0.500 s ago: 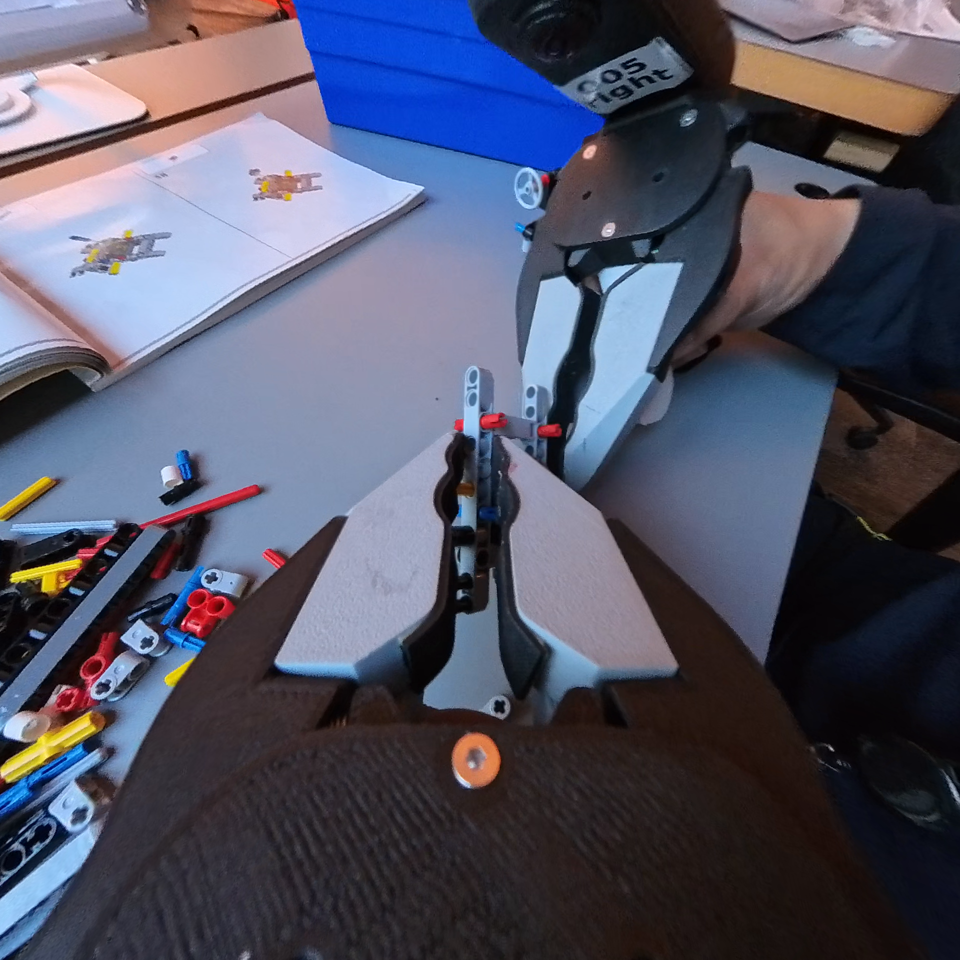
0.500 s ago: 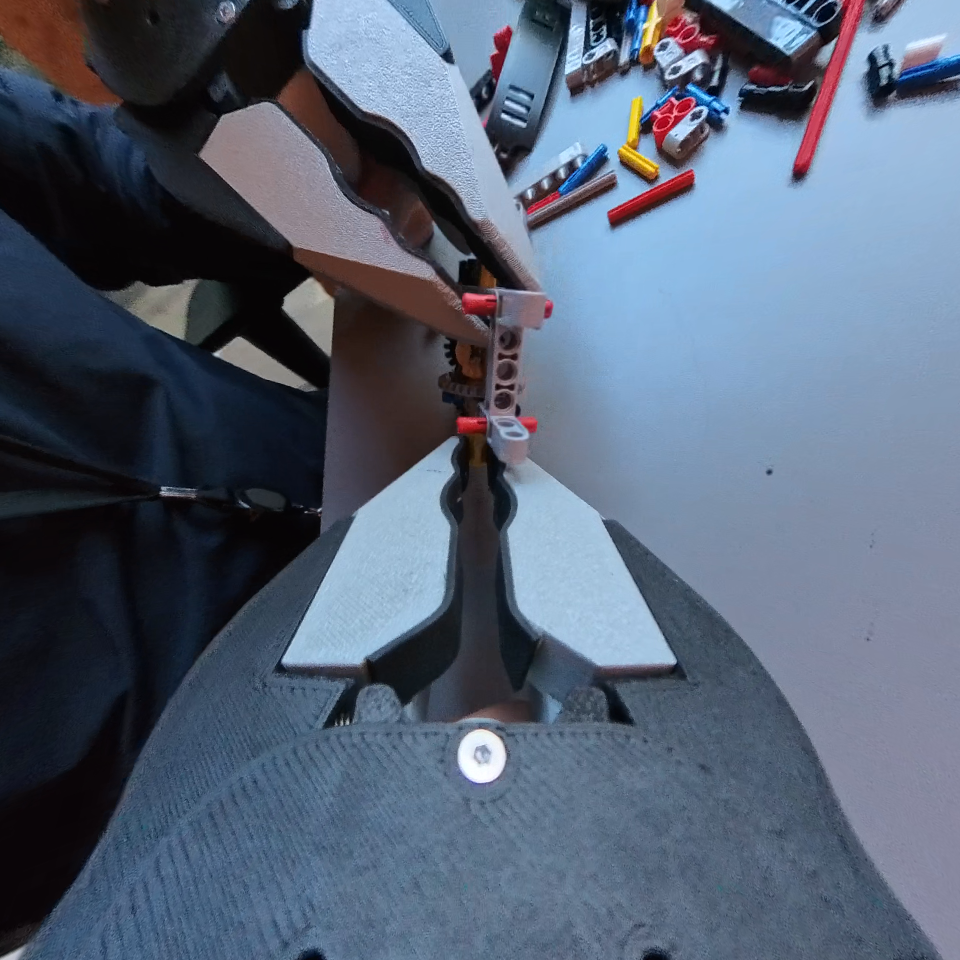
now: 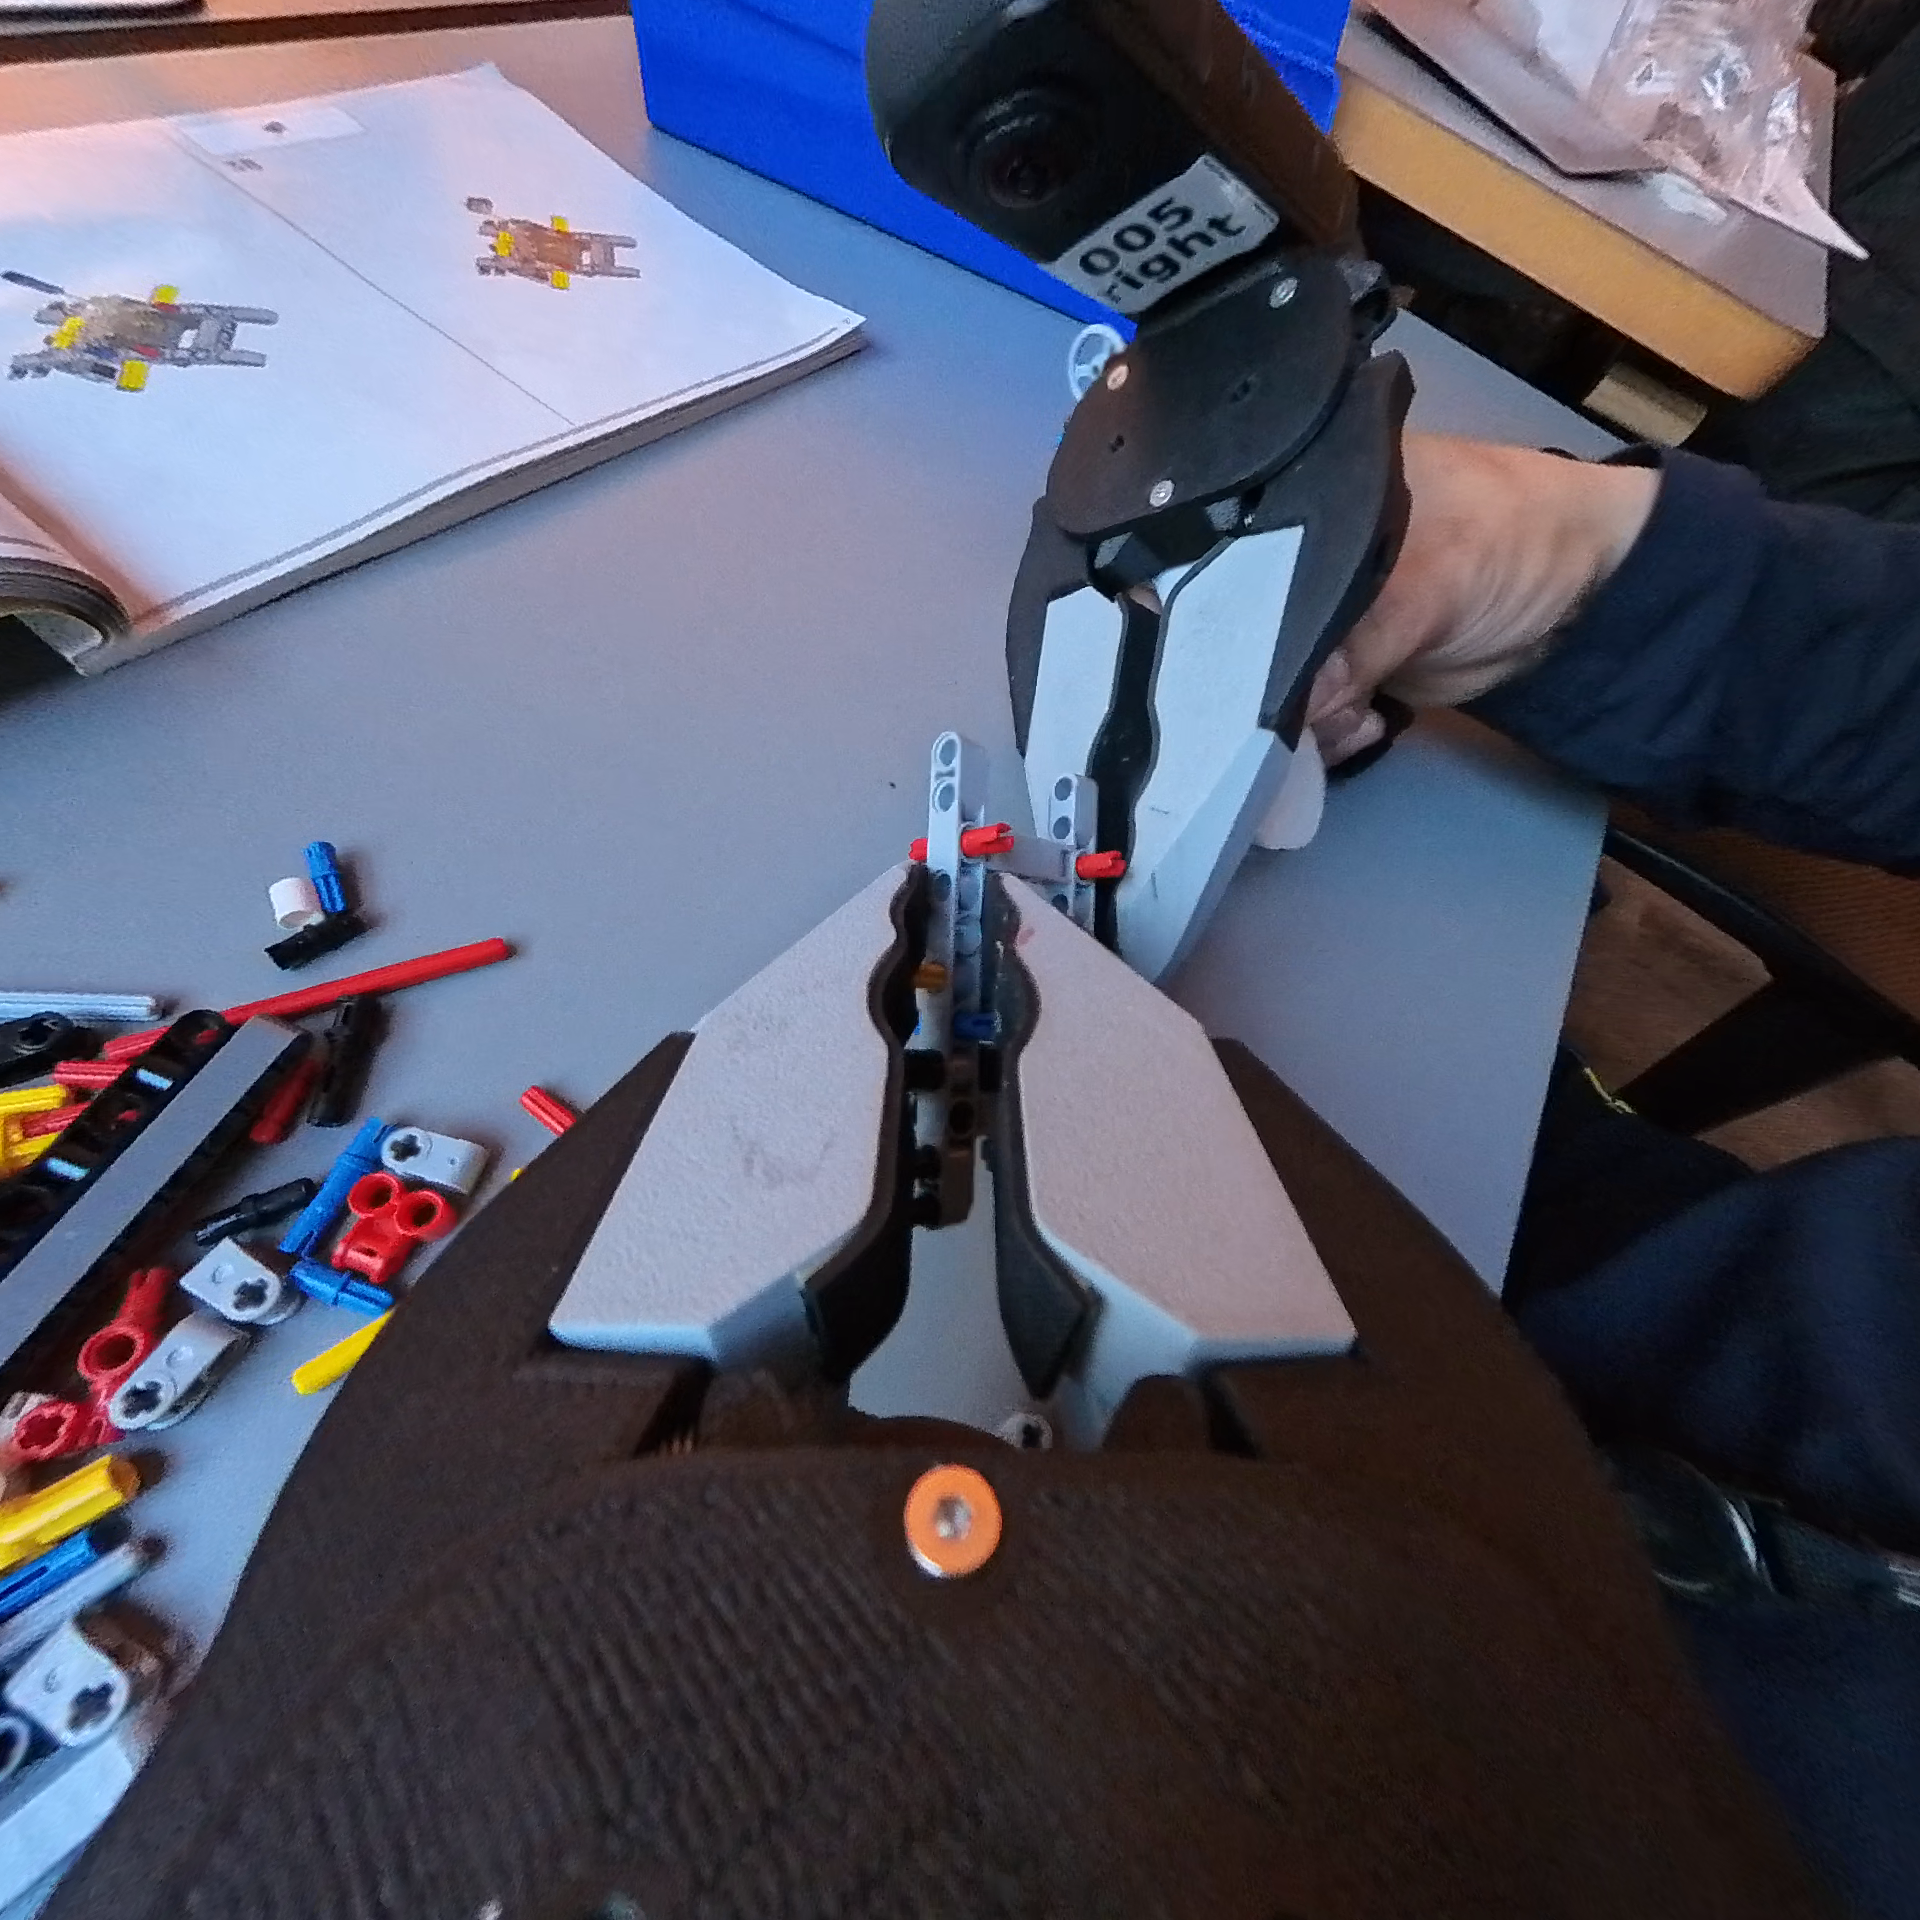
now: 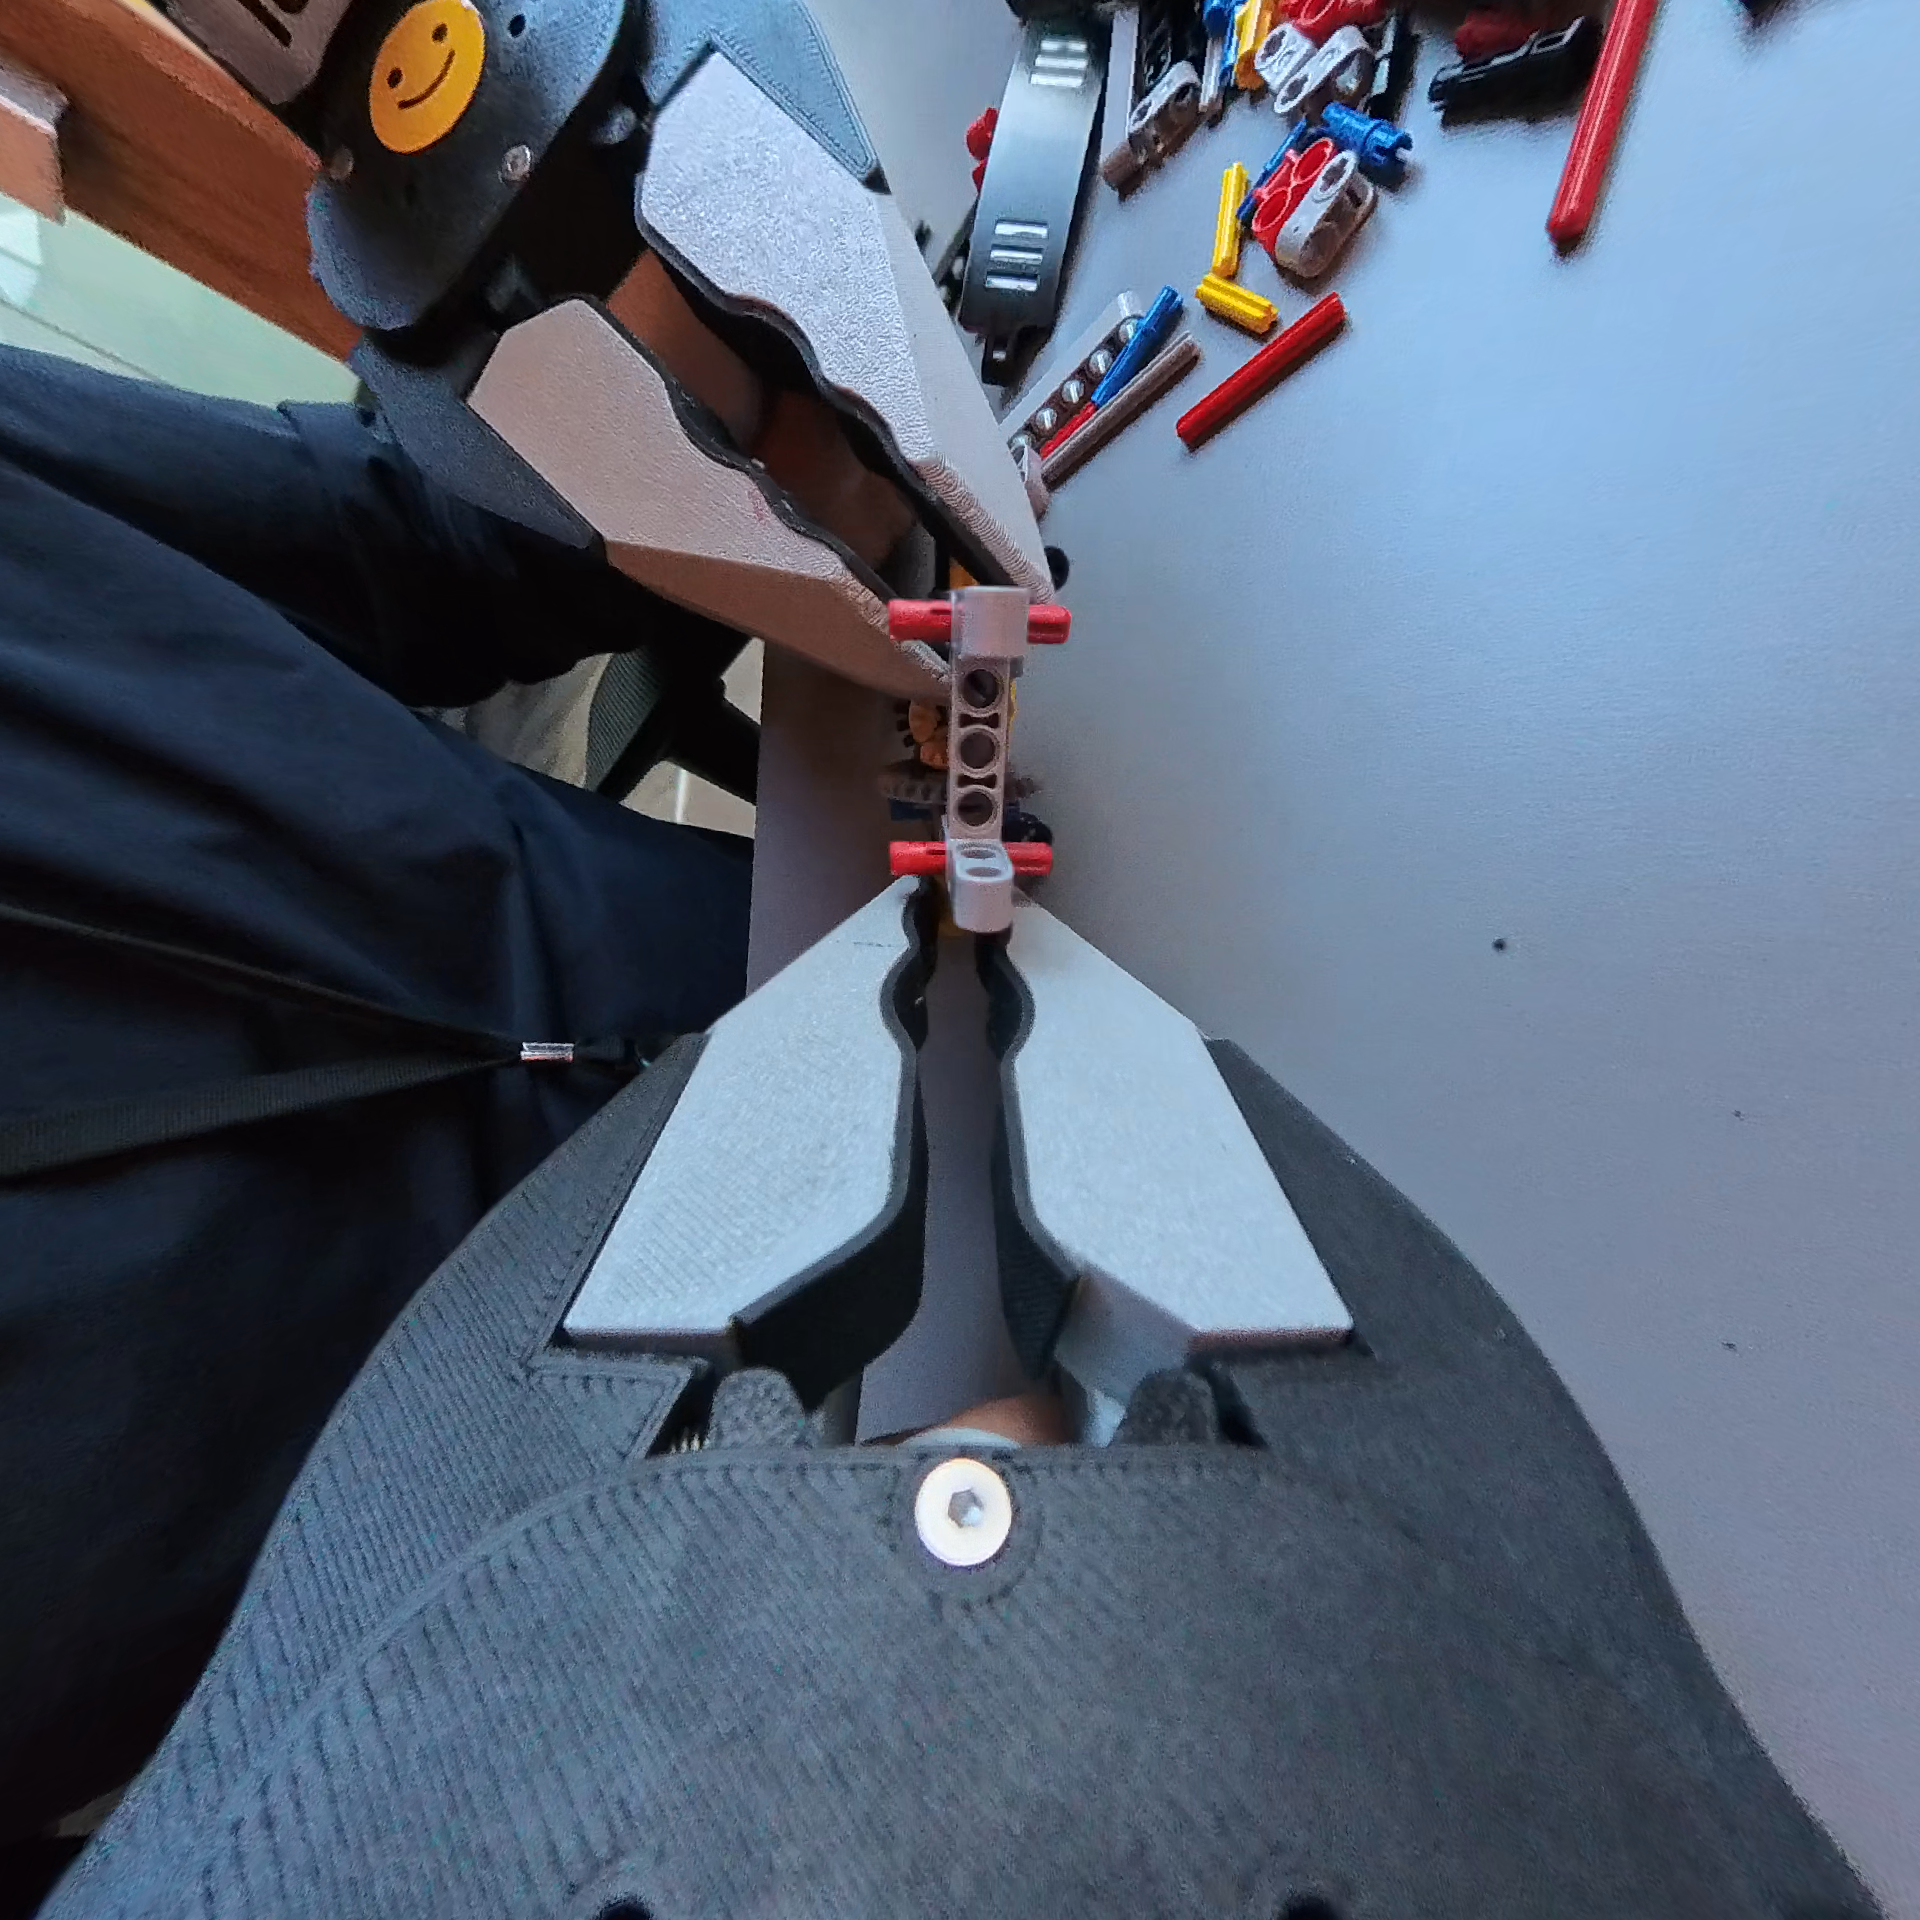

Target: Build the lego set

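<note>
Both grippers, left and right, we see clamped on one grey beam assembly above the table's near edge; nothing has visibly shifted since a moment ago.

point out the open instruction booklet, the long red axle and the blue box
instruction booklet (image 3: pixel 343 343), left wrist view, on its right-hand page
long red axle (image 3: pixel 374 977), left wrist view, mid-length of the rod
blue box (image 3: pixel 748 114), left wrist view, on its front wall
</note>
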Demonstrator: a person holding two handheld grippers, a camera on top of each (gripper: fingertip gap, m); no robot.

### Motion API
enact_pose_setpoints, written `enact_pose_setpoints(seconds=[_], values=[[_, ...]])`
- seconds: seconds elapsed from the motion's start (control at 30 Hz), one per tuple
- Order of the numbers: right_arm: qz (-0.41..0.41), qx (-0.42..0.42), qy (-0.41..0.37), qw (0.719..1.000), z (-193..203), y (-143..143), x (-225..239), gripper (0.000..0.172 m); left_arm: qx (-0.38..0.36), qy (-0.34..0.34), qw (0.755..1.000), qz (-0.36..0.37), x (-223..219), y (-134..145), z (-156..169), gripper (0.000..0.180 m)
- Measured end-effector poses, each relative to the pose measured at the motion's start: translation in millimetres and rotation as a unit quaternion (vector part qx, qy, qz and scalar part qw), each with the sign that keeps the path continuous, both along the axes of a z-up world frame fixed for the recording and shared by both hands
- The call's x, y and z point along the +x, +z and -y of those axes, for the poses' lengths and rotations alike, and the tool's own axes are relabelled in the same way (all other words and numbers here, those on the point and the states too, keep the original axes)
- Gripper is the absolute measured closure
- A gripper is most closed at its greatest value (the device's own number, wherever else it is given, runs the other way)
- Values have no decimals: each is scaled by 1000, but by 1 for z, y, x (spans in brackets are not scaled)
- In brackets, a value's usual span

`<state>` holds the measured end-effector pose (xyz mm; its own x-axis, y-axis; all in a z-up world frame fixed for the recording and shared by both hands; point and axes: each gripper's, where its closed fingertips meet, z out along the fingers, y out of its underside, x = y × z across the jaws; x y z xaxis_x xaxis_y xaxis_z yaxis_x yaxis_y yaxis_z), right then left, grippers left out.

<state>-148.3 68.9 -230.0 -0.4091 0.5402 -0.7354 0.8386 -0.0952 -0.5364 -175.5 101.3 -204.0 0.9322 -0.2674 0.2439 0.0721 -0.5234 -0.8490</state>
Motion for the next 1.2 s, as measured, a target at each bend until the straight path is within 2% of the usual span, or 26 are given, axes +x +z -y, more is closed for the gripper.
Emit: enact_pose_setpoints(seconds=[0.23,0.3,0.43,0.6,0.7,1.03,1.2], values=[[-22,8,-21,1000,-2,2,-4,167,-9,-12,1000,5,-4,4,-1,172],[-26,4,-29,999,-4,3,-4,167,-12,-25,999,20,-4,9,4,161],[-22,10,-32,999,-6,1,-2,167,-39,-29,999,13,-14,2,16,145],[-20,6,-35,999,-9,1,-1,167,-37,-61,997,-37,-12,0,25,161],[-27,4,-26,999,-8,3,1,167,-42,-61,995,-59,-17,-3,22,158],[-48,20,-17,999,-6,5,4,167,-71,-142,987,9,-9,2,20,155],[-46,26,-7,999,-4,3,5,167,-103,-205,972,53,7,-2,22,162]])
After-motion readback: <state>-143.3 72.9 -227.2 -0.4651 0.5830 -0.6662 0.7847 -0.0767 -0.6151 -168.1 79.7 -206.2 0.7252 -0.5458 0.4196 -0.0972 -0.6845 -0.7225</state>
